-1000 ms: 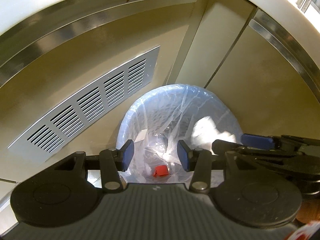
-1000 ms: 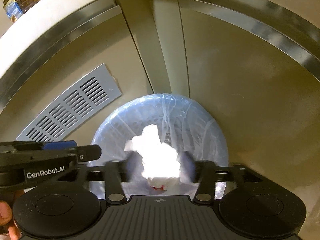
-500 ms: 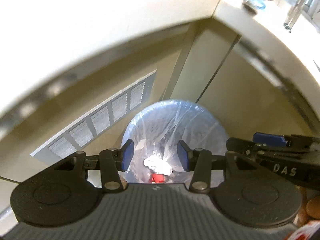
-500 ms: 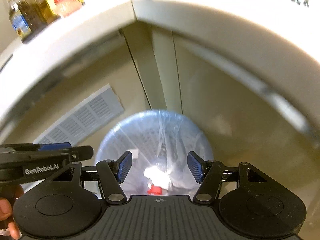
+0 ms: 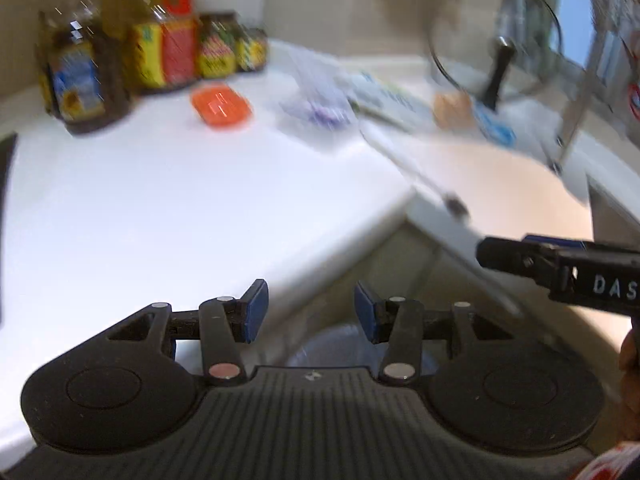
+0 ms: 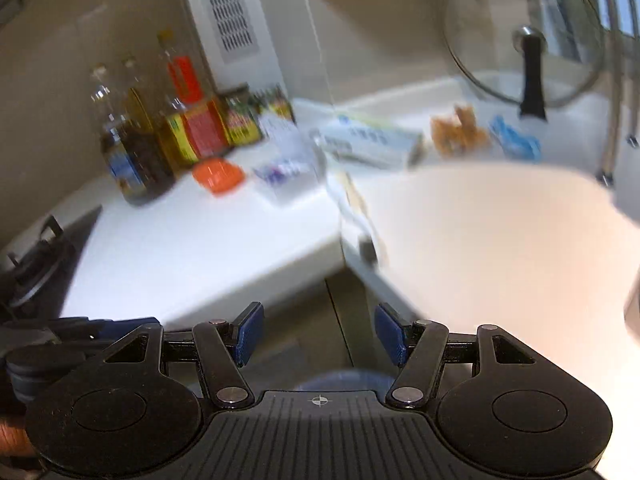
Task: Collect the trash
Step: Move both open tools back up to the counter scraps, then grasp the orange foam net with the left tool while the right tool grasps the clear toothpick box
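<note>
Both grippers hang at the corner of the white counter [image 5: 160, 208], each with nothing between its blue pads. My left gripper [image 5: 311, 312] is open, and so is my right gripper [image 6: 320, 334], a little wider. Below them only the rim of the bin with its clear bag [image 5: 340, 344] [image 6: 344, 380] shows; its contents are hidden. Blurred litter lies on the counter ahead: an orange packet [image 5: 221, 108] [image 6: 218, 175], a purple-and-white wrapper [image 5: 316, 110] [image 6: 280, 172], an orange snack wrapper [image 5: 452, 106] [image 6: 456, 132] and a blue wrapper [image 5: 494, 126] [image 6: 514, 140].
Sauce and oil bottles [image 5: 80, 68] [image 6: 132, 148] stand at the back left. A blue-and-white box [image 6: 368, 142] lies mid-counter. A glass pot lid [image 6: 528, 64] leans at the back right. A stove [image 6: 36, 256] sits at the left, with a metal rack at the far right.
A white crumpled paper left the right gripper and fell into the bin. Both grippers then rose from over the bin to counter height and tilted up, so the counter top is in view.
</note>
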The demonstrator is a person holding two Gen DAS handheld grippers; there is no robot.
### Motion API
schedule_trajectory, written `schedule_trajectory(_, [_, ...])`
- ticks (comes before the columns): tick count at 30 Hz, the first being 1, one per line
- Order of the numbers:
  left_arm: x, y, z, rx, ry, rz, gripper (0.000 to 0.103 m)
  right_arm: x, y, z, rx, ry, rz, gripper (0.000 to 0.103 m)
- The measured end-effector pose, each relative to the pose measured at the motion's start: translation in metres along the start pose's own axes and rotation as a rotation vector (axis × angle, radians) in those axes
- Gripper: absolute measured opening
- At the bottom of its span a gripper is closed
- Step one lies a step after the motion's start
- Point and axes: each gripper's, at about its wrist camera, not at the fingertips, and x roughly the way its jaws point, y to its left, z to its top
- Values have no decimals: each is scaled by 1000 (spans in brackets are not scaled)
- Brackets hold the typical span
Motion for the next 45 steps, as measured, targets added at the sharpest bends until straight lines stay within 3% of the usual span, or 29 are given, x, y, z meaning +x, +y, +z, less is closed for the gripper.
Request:
schedule_trajectory(4, [-1, 11, 27, -17, -57, 81, 45, 16, -1, 28, -49, -13, 63, 62])
schedule_trajectory(6, [0, 20, 40, -23, -68, 113, 52, 28, 0, 40, -84, -13, 77, 62])
schedule_trajectory(10, [11, 36, 58, -6, -71, 147, 61, 51, 3, 62, -122, -36, 89, 74])
schedule_trajectory(15, [43, 58, 84, 22, -77, 124, 66, 87, 13, 82, -159, -46, 98, 74])
schedule_trajectory(25, [108, 108, 138, 76, -66, 6, 66, 177, 40, 107, -312, 40, 88, 74])
schedule_trajectory(36, [151, 117, 149, 116, -41, -82, 68, 216, 42, 107, -380, 102, 18, 74])
schedule_trajectory(41, [163, 113, 151, 130, -22, -109, 65, 221, 41, 106, -374, 112, 10, 74])
schedule_trajectory(45, [168, 110, 151, 144, -12, -110, 50, 220, 41, 106, -375, 115, 6, 72])
